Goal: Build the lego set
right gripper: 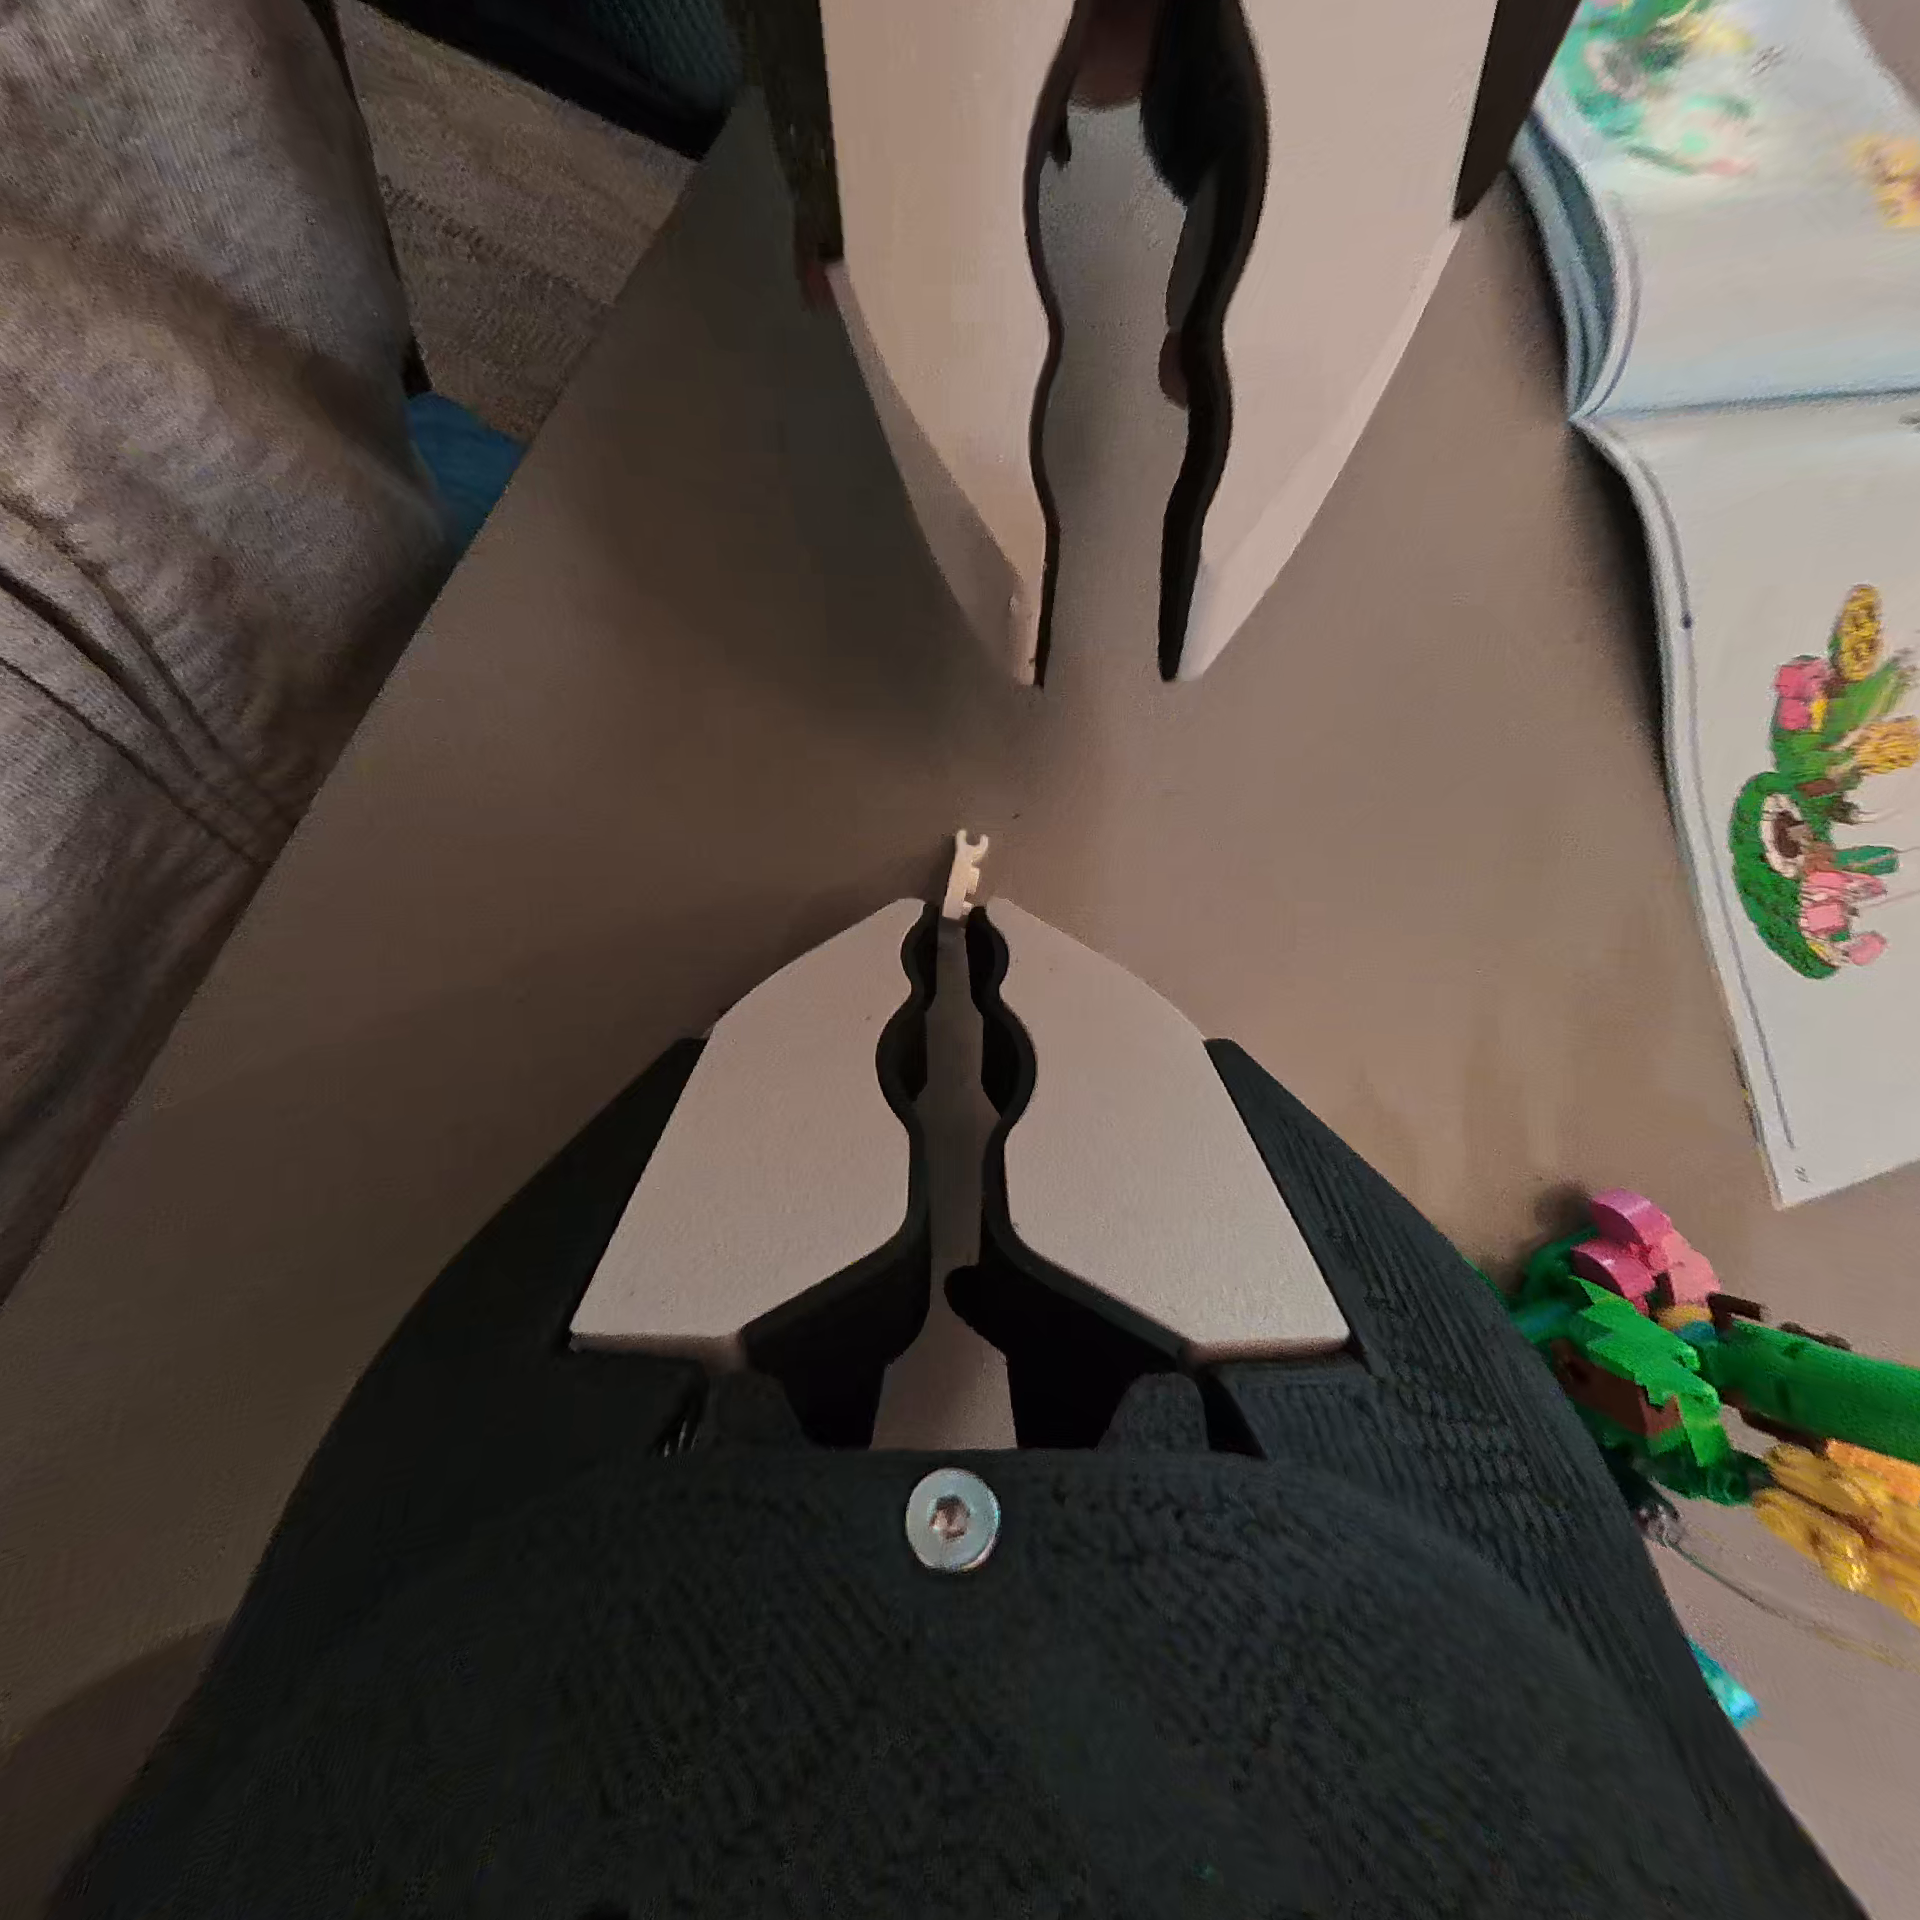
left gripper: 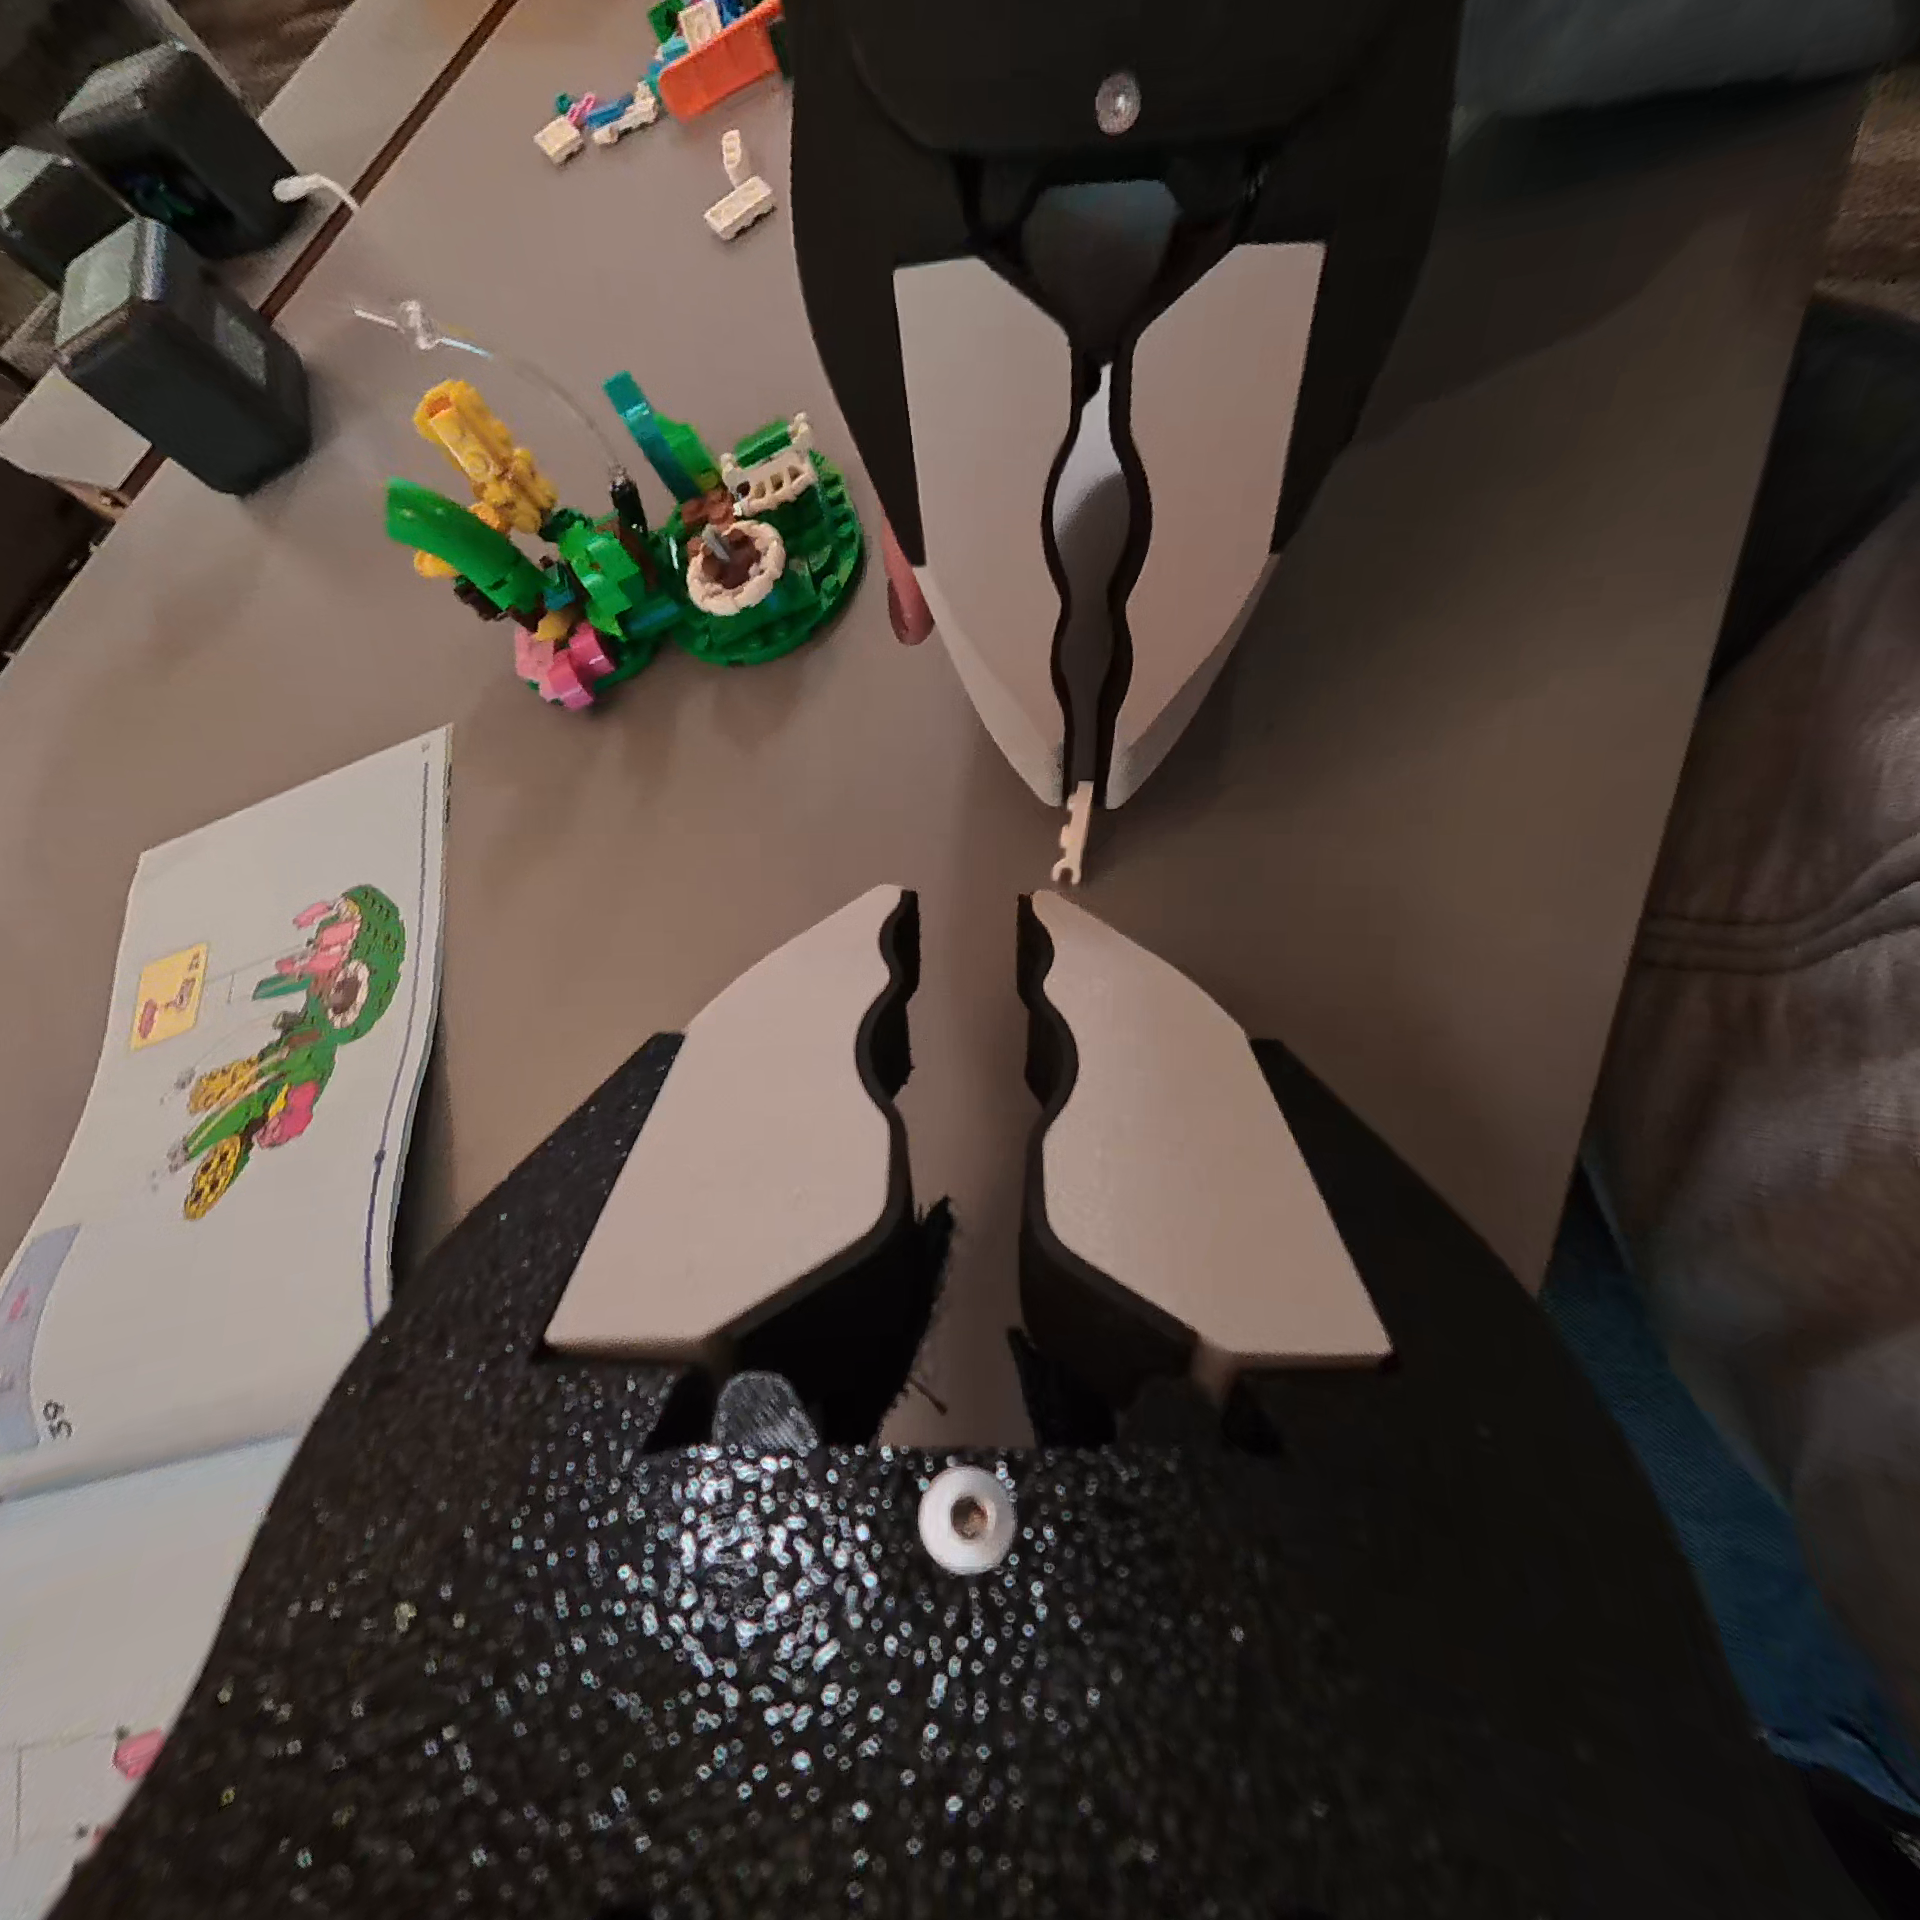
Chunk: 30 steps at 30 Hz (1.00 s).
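Surface: grey table (left gripper: 644,790), cloth-covered seat at right edge of frame.
Left wrist view, left gripper (left gripper: 968,909): lower centre, jaws parted, nothing between them.
Left wrist view, right gripper (left gripper: 1086,784): upper centre, tips facing, jaws pinching a white clip (left gripper: 1072,836) that pokes out toward the left tips, just short of them.
Left wrist view, model (left gripper: 634,540): green flower build, left of centre; booklet (left gripper: 281,1039) lower left; loose bricks (left gripper: 665,83) top.
Right wrist view, right gripper (right gripper: 956,914): closed on clip (right gripper: 966,868); only one end is gripped.
Right wrist view, left gripper (right gripper: 1101,675): top centre, open.
Handling: clip judged light, stiff, thin, smooth; prone to pivot or pop free. Take its free end squarely, gently.
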Motion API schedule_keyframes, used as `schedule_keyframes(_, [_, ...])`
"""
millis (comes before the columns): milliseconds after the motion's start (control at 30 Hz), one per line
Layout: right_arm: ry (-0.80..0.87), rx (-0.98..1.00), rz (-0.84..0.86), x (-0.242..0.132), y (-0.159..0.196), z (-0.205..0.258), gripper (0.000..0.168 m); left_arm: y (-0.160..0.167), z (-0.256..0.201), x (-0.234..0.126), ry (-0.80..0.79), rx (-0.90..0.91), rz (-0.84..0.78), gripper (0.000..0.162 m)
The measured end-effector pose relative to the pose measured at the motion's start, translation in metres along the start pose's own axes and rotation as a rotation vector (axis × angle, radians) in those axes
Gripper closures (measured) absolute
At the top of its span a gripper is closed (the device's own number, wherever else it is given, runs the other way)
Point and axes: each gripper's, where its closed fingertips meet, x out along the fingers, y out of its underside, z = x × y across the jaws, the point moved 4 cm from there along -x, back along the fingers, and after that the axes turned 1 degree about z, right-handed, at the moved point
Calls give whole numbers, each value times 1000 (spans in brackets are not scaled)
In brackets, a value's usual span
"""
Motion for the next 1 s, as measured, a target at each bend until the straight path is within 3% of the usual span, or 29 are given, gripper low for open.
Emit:
schedule_keyframes(333, [-47, 9, 40, 4, 1, -2, 164, 3, -12, 6, 32, -57, 1, 142])
schedule_keyframes(500, [-37, 31, 21, 0, 2, -1, 156, 5, -15, 13, 48, -76, 29, 142])
schedule_keyframes(1000, [135, 167, -4, -49, 28, 16, 151, 4, -18, 28, 79, -46, 70, 143])
